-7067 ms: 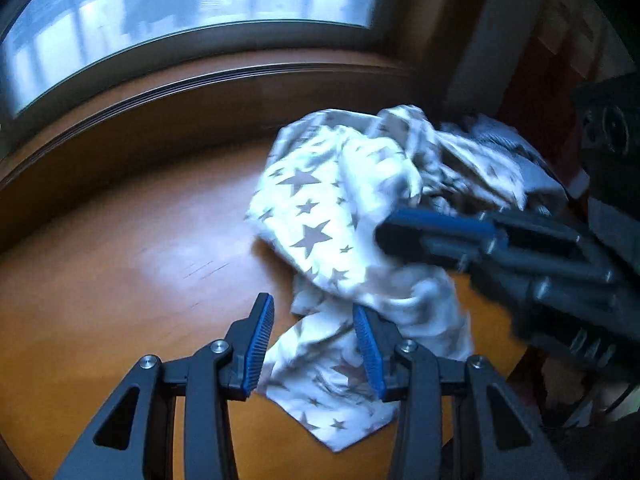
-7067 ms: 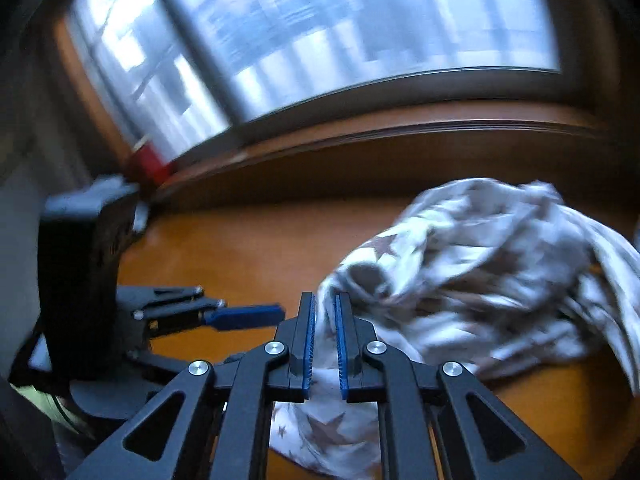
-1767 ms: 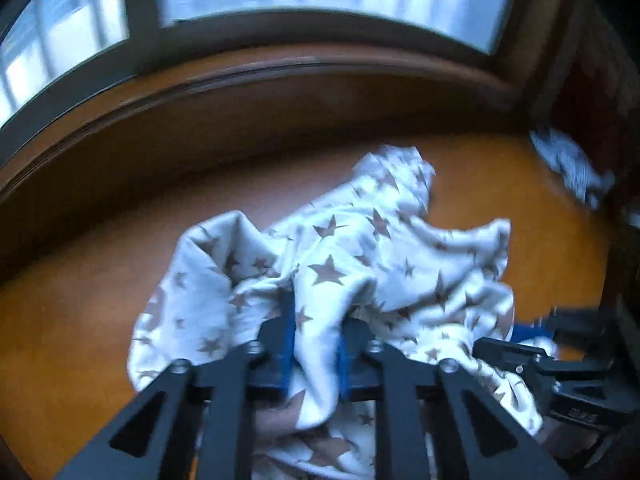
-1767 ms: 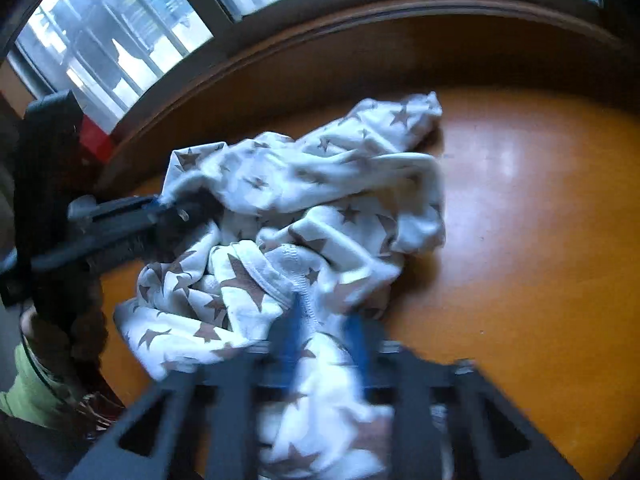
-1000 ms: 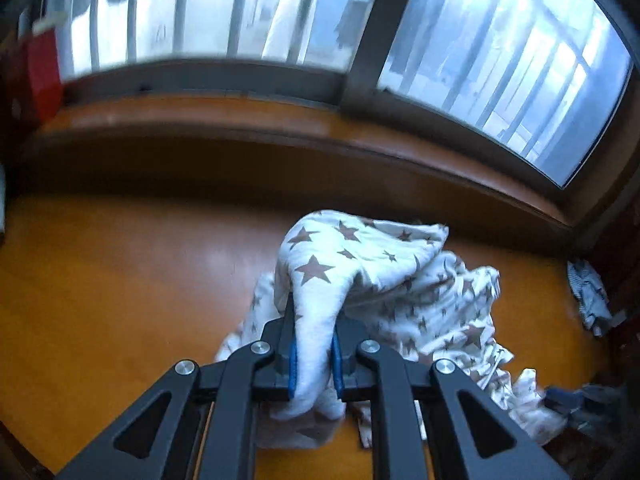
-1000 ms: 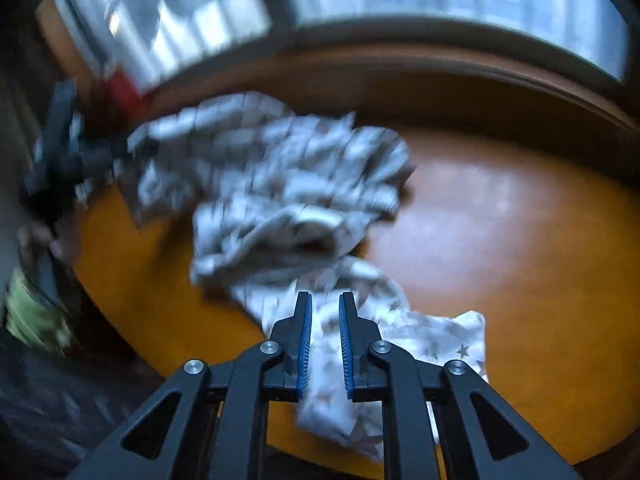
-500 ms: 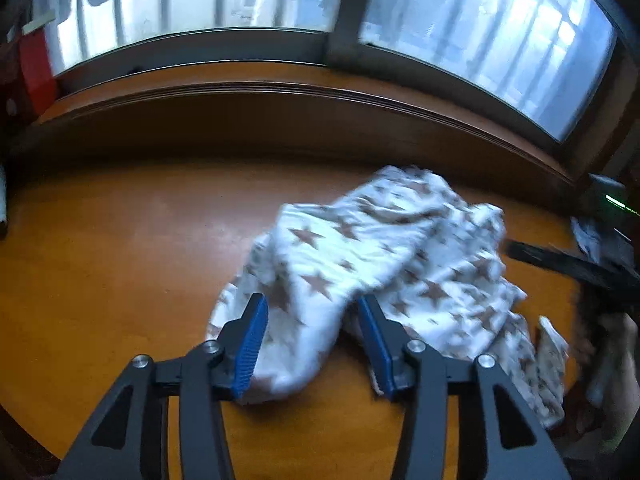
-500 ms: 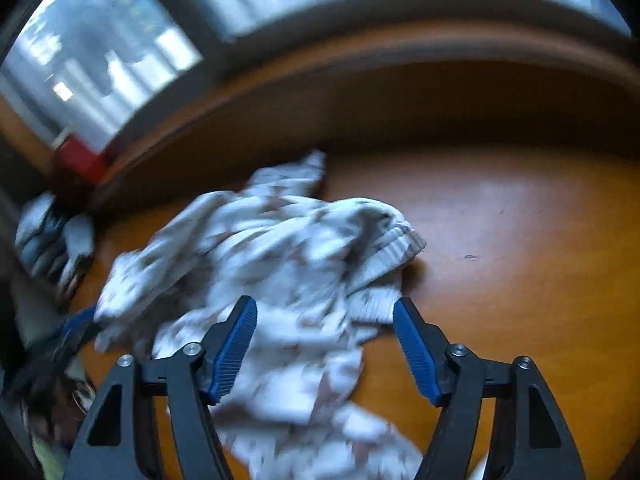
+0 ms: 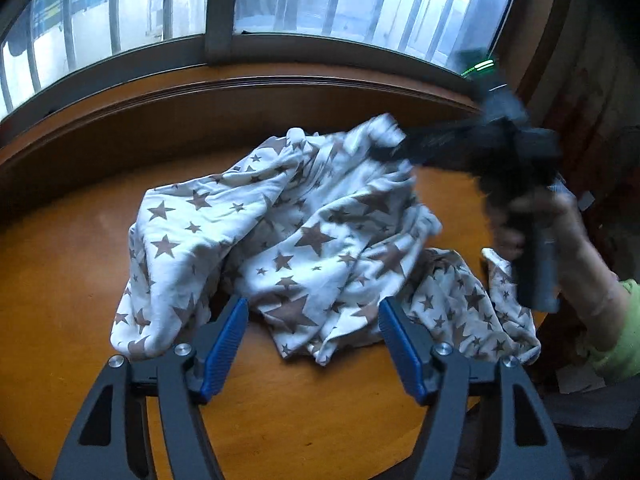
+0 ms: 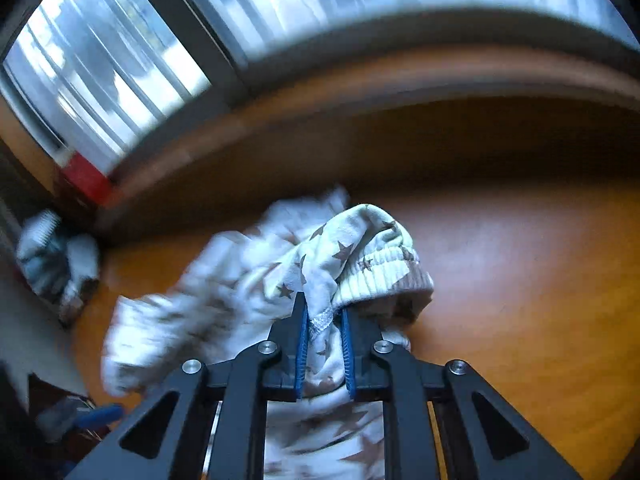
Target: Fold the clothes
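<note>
Right wrist shows your right gripper [image 10: 324, 344] closing on the star-print garment [image 10: 320, 276] while the left gripper [image 9: 312, 344] opens empty near the worktop's [image 9: 60, 260] front edge; a thin bite may slip.

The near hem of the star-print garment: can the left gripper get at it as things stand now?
Probably yes. The left gripper is opening, and the hem of the star-print garment lies just ahead of its fingertips on the bare wooden table, with nothing between them.

One star-print garment [image 9: 304, 240], two tools, one striped cloth [image 10: 52, 256], one red box [image 10: 86, 178]
</note>
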Motion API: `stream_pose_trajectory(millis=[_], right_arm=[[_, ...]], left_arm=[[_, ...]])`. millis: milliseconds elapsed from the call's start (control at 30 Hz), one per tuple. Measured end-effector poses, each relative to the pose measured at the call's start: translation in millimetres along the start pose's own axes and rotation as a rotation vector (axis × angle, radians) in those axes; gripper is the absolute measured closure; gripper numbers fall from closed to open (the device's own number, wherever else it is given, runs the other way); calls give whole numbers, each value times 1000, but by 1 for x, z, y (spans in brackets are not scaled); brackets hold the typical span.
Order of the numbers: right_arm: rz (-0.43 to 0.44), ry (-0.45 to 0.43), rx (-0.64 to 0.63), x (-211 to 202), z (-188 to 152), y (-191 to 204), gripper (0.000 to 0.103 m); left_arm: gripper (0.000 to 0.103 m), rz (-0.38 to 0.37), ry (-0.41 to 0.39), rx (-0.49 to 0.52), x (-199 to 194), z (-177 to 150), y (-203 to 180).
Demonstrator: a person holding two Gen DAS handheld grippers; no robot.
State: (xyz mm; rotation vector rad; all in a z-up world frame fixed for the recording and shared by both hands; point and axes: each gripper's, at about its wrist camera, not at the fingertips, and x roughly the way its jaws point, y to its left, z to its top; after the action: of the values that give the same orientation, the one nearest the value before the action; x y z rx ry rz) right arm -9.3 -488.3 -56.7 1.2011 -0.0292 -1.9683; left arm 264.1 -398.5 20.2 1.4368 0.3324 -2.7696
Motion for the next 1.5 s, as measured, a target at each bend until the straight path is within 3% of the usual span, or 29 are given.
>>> stream_pose_trajectory(millis=[133,233,333,500,567,667,733,867,967,1100,1300,1467,1500], right_arm=[[-9,-178,0,-82,5,-7,88],[-129,-296,-20,-129,8,-23,88],[-324,-360,-19,-154,12,-52,88],[-597,-222,81,-136,18,-132,84],[-643,-147,143,-128,9,-154,83],[-576,-110,134,-137,-15,-150,73],[-474,-53,70,-134,-34,-124,59],[-278,149,-145,-110,-78,-60,56],[-286,264,-299,-84,-115,-27,55],[-336,354,-381,-57,-151,-12,55],[-362,381,-288,-45,-160,-28,55],[-340,334,-170,-49,-157,-42,55],[-338,318,-155,-50,-157,-43,59]], left_arm=[[37,3,-13,-48,2,5,9],[37,1,-8,-75,11,9,15],[37,-3,6,-79,18,12,15],[37,-23,44,-48,34,16,4],[37,-35,62,-28,41,17,-2],[37,-54,80,1,51,17,-13],[37,-64,98,14,58,15,-16],[37,-69,105,35,63,13,-24],[37,-78,102,32,61,12,-20],[37,-87,114,11,65,10,-16],[37,-99,119,0,65,6,-5],[37,-106,115,10,62,6,3],[37,-106,113,12,61,6,4]])
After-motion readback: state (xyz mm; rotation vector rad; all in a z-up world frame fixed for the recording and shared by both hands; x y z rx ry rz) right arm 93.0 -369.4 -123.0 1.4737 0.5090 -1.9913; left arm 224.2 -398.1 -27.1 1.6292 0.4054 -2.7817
